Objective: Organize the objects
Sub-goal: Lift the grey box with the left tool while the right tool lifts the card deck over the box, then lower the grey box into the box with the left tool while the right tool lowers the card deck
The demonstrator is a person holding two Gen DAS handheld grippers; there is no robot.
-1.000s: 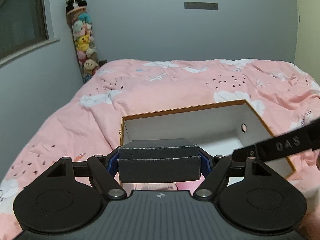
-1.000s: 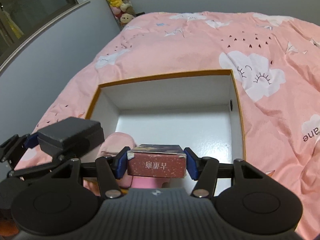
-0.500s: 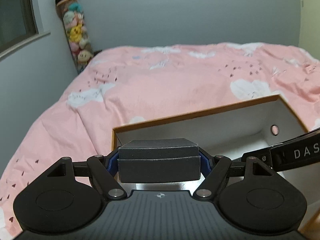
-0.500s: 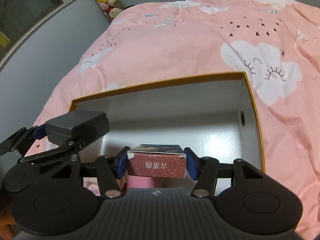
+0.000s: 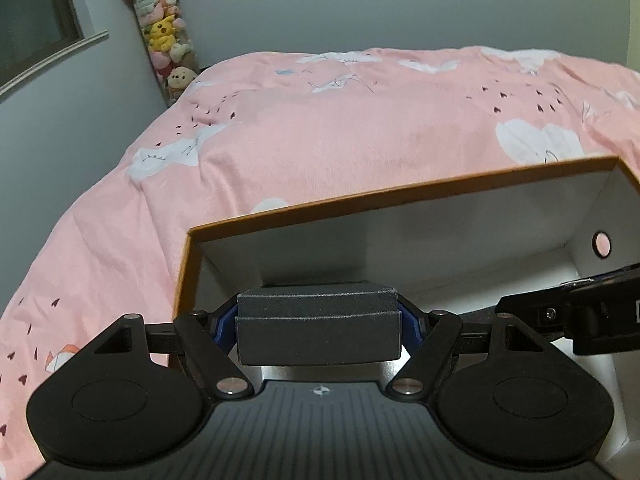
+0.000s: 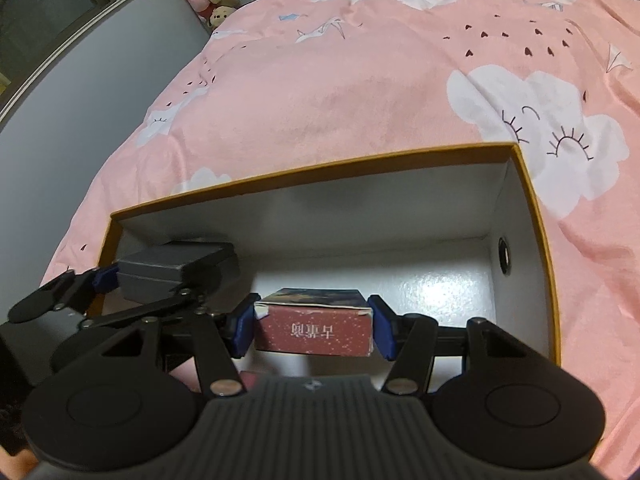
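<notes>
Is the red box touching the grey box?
Apart. The right wrist view shows the red box in the right jaws, with white floor showing between it and the grey box.

Count: one open storage box (image 6: 532,216), orange-rimmed, white inside. Small boxes — two: one dark grey box (image 5: 318,326), one red box (image 6: 314,330) (printed characters on its face). Grippers — two. One bed (image 5: 340,132). Plush toys (image 5: 164,36): one stack, number unclear.

White floor of the orange-rimmed box (image 6: 532,216) lies bare at right. The left tongs (image 6: 172,276) with grey case (image 6: 176,270) crowd its left corner.
</notes>
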